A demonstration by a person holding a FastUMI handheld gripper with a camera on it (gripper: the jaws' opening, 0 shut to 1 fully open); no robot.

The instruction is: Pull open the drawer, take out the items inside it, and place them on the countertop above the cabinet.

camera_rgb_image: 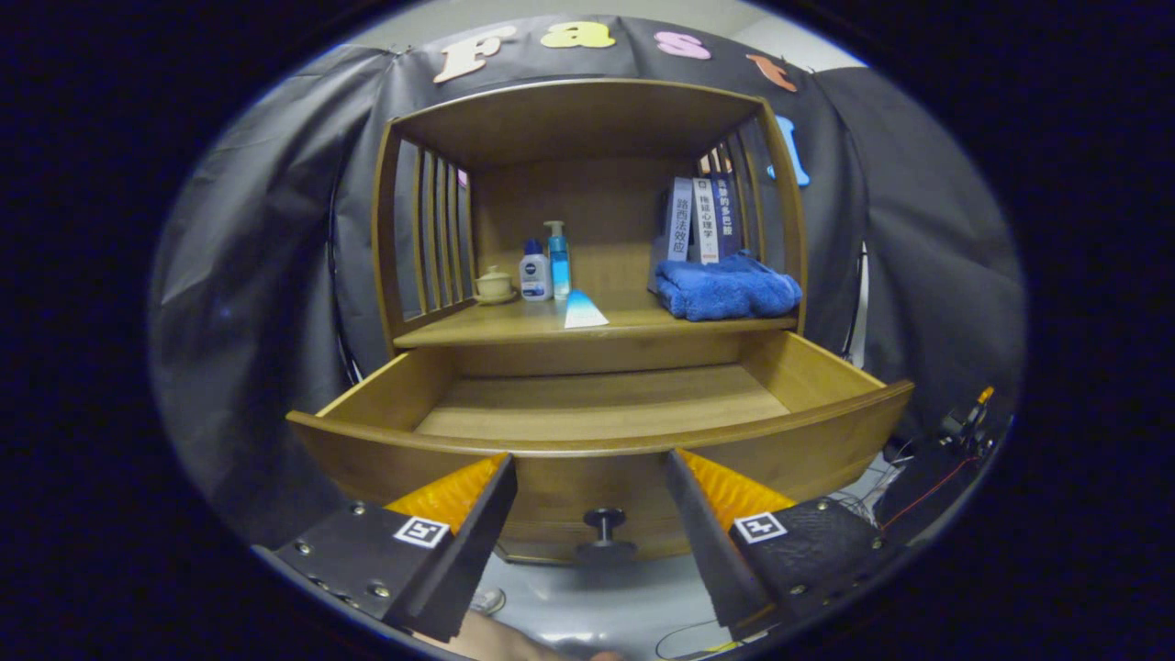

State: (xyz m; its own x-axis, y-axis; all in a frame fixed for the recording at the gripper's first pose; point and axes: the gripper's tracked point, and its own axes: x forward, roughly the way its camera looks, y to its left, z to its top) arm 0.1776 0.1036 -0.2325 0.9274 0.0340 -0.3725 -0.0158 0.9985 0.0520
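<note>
The wooden cabinet stands ahead, its drawer pulled right out, floor bare. Up on the counter: a folded blue towel before some upright books, two bottles, a lidded cup, a small tube. The claw gapes wide, gripping nothing, the drawer knob between its fingers.

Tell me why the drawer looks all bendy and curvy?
In the gripper view, the fisheye lens bows the drawer front and the countertop edge; the light is dim but even, everything is sharp, and the open gripper frames the knob.
</note>
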